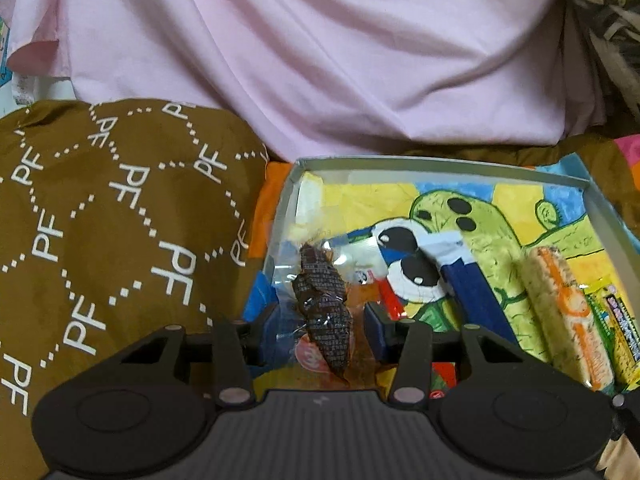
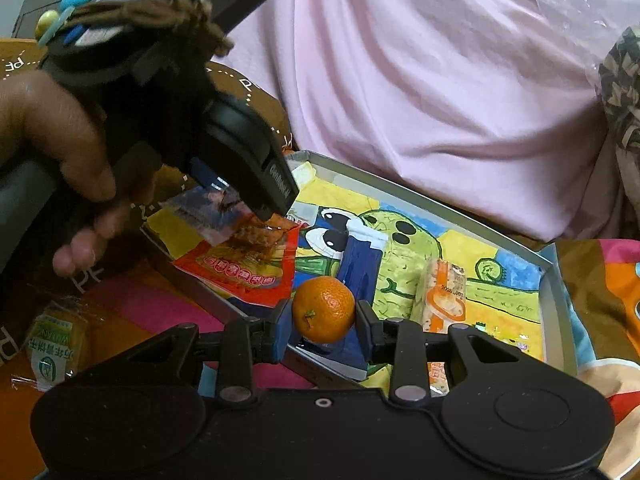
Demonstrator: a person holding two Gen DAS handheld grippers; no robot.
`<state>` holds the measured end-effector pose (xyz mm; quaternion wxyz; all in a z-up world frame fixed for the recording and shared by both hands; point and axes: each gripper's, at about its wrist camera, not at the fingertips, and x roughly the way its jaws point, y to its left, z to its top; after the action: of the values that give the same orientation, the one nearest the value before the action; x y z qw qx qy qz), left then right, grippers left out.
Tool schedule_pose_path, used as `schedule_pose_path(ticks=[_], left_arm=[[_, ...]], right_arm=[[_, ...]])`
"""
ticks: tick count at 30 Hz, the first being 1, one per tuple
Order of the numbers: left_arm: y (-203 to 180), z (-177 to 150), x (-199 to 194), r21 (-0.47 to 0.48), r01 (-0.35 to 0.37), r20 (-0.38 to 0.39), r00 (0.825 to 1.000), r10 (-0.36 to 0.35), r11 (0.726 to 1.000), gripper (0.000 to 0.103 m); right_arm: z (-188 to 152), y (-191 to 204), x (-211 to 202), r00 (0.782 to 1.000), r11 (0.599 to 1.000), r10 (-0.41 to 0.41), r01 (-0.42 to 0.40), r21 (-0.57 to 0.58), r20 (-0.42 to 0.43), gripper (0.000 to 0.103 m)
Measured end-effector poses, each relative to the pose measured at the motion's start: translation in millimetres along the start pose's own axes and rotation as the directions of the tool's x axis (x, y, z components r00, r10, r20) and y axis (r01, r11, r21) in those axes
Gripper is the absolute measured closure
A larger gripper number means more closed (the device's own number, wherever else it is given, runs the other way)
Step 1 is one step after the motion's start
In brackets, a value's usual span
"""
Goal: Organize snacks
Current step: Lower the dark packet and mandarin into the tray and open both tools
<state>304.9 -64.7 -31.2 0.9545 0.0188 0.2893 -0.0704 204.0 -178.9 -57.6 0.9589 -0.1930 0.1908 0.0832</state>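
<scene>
While the left gripper (image 1: 320, 316) hangs over the tray's (image 1: 440, 168) near left corner, its blue pads are clamped on a clear packet (image 1: 322, 312) with a dark, printed strip inside. That's the left wrist view, and the packet sits squarely between the fingers, over the tray's left side. Further right on the cartoon-cactus lining lie a blue bar (image 1: 468, 280), then a long orange-and-white roll (image 1: 560, 312), then a yellow pack (image 1: 616, 320) at the right wall. A brown cloth (image 1: 100, 220) printed with white letters bulges just left of the tray, and pink fabric (image 1: 320, 60) fills the back.

Over to the right wrist view: the right gripper (image 2: 323, 314) is squeezed shut on a mandarin (image 2: 323, 308), held over the tray's (image 2: 556, 320) near edge. Across from it, a hand (image 2: 52, 140) grips the left gripper (image 2: 256, 200), which carries the packet (image 2: 224, 220) over the far left corner. A red pack (image 2: 244, 272) lies flat beneath it. The blue bar (image 2: 360, 264) lies behind the mandarin, the roll (image 2: 444, 296) to its right. Outside the tray, lower left, a yellow-green wrapped snack (image 2: 56, 348) rests on the bright cloth (image 2: 160, 300).
</scene>
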Motion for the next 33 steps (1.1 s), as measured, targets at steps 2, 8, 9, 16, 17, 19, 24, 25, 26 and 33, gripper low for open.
schedule_pose_path(ticks=[2, 8, 9, 16, 17, 19, 24, 25, 26, 33], left_arm=[[1, 0, 2, -0.007, -0.001, -0.009, 1.0, 0.001, 1.0, 0.053], [1, 0, 3, -0.016, 0.001, -0.024, 1.0, -0.002, 1.0, 0.052], [1, 0, 3, -0.016, 0.001, -0.026, 1.0, -0.001, 1.0, 0.052], [0, -1, 2, -0.009, -0.002, -0.03, 1.0, 0.002, 1.0, 0.048], [0, -1, 2, -0.01, -0.003, -0.033, 0.999, 0.003, 1.0, 0.045], [1, -1, 1, -0.02, -0.006, -0.031, 1.0, 0.005, 1.0, 0.04], [2, -1, -5, -0.046, 0.002, -0.026, 1.0, -0.003, 0.999, 0.029], [1, -1, -7, -0.049, -0.003, -0.02, 1.0, 0.002, 0.999, 0.024], [1, -1, -9, -0.051, -0.007, -0.012, 1.0, 0.007, 0.999, 0.021], [3, 2, -26, -0.07, -0.009, 0.012, 1.0, 0.01, 0.997, 0.013]], right_arm=[[0, 0, 1, 1.0, 1.0, 0.001, -0.001, 0.007, -0.003, 0.066], [0, -3, 3, 1.0, 0.999, 0.01, -0.01, 0.033, -0.006, 0.066], [0, -3, 4, 1.0, 0.999, 0.014, -0.014, 0.037, -0.006, 0.066], [1, -5, 12, 1.0, 0.998, 0.03, -0.03, 0.048, -0.008, 0.066], [1, -5, 13, 0.999, 0.998, 0.032, -0.031, 0.049, -0.008, 0.066], [1, -5, 13, 0.999, 0.998, 0.032, -0.031, 0.049, -0.009, 0.065], [2, -7, 11, 1.0, 0.998, 0.029, -0.028, 0.055, -0.001, 0.053], [3, -7, 10, 1.0, 0.998, 0.027, -0.027, 0.056, 0.0, 0.052], [2, -6, 9, 1.0, 0.998, 0.027, -0.027, 0.056, 0.002, 0.052], [5, -6, 2, 1.0, 0.998, 0.015, -0.016, 0.066, 0.02, 0.038]])
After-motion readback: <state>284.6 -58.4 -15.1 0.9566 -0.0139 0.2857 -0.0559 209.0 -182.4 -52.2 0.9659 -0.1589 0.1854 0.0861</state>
